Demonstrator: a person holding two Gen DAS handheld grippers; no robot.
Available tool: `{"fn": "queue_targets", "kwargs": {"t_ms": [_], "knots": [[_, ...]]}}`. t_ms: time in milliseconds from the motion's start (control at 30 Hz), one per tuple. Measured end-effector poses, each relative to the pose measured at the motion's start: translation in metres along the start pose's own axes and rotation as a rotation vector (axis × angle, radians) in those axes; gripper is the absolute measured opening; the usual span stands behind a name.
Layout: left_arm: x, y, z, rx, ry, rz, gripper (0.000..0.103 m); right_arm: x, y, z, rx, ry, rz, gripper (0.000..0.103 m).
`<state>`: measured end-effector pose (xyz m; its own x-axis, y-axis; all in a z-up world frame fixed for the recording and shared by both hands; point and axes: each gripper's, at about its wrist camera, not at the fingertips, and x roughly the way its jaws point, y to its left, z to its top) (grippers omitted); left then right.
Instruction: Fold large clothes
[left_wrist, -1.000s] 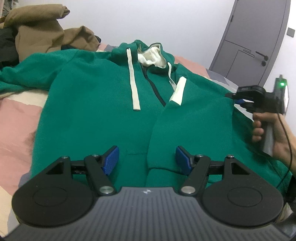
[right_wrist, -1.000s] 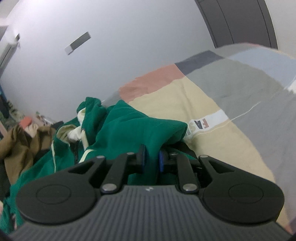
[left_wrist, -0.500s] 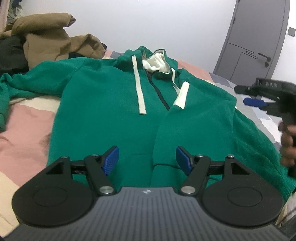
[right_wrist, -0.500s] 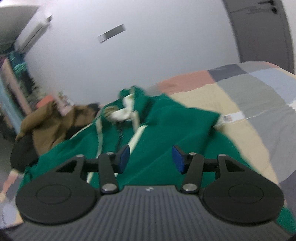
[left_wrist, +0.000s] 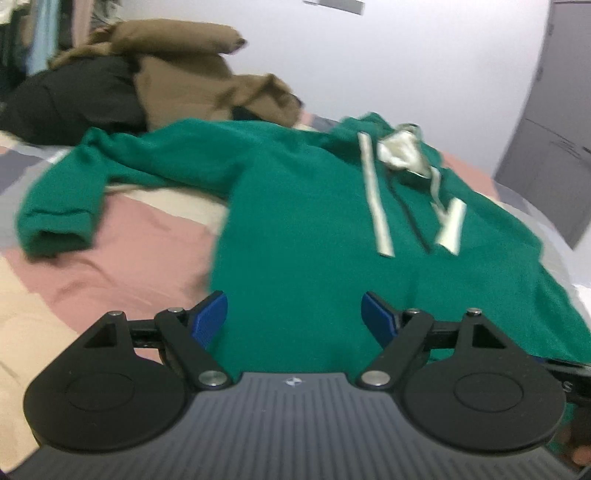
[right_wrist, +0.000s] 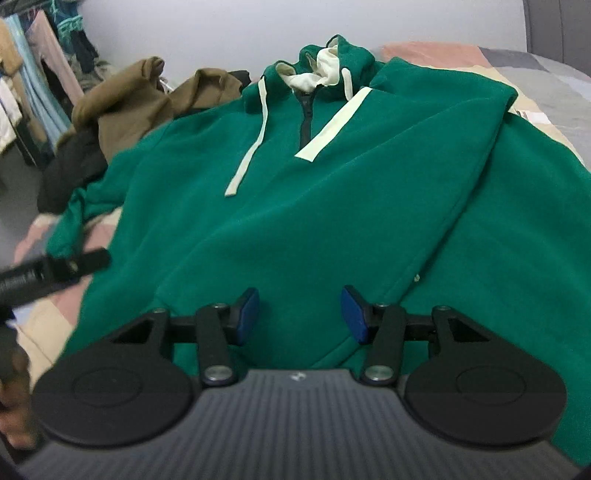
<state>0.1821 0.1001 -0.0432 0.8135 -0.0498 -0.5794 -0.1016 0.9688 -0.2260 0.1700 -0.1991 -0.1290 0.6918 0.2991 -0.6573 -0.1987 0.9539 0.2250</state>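
Over the hoodie (right_wrist: 295, 206), right hand-held gripper (right_wrist: 300, 314) has released.

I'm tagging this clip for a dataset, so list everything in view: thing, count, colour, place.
Hoodie: one, green with cream drawstrings and hood lining, spread front-up on the bed.
Bed cover: one, pink, beige and grey patches, under the hoodie.
Brown garment: one, heaped behind the hoodie.
Black garment: one, beside the brown heap.
Hanging clothes: several, pale blue and pink, far left.
Door: one, grey, right of the bed.
Left tongs: black, blue pads, open above the hem.
Right tongs: same, open.
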Motion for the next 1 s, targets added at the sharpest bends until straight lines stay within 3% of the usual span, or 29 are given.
{"fn": "queue_targets", "kwargs": {"t_ms": [167, 400, 500, 567, 767, 867, 1000], "knots": [[0.009, 0.032, 0.018, 0.004, -0.015, 0.147, 0.083, -0.002, 0.000, 0.003, 0.003, 0.002, 0.004, 0.051], [0.027, 0.092, 0.058, -0.072, -0.011, 0.312, 0.083, -0.001, -0.004, 0.004, 0.017, 0.004, 0.013, 0.052], [0.034, 0.114, 0.072, -0.024, -0.029, 0.375, 0.083, 0.001, -0.005, 0.005, 0.029, 0.005, 0.046, 0.071], [0.040, 0.129, 0.079, -0.007, -0.025, 0.398, 0.083, 0.001, -0.004, 0.006, 0.041, 0.008, 0.069, 0.079], [0.051, 0.177, 0.093, 0.008, -0.047, 0.440, 0.084, 0.005, 0.002, 0.010, 0.043, 0.008, 0.058, 0.080], [0.058, 0.198, 0.090, -0.046, -0.058, 0.460, 0.084, 0.008, 0.002, 0.012, 0.061, 0.009, 0.053, 0.080], [0.085, 0.209, 0.085, -0.026, 0.008, 0.447, 0.084, 0.016, 0.002, 0.016, 0.075, -0.002, 0.046, 0.081]]}}
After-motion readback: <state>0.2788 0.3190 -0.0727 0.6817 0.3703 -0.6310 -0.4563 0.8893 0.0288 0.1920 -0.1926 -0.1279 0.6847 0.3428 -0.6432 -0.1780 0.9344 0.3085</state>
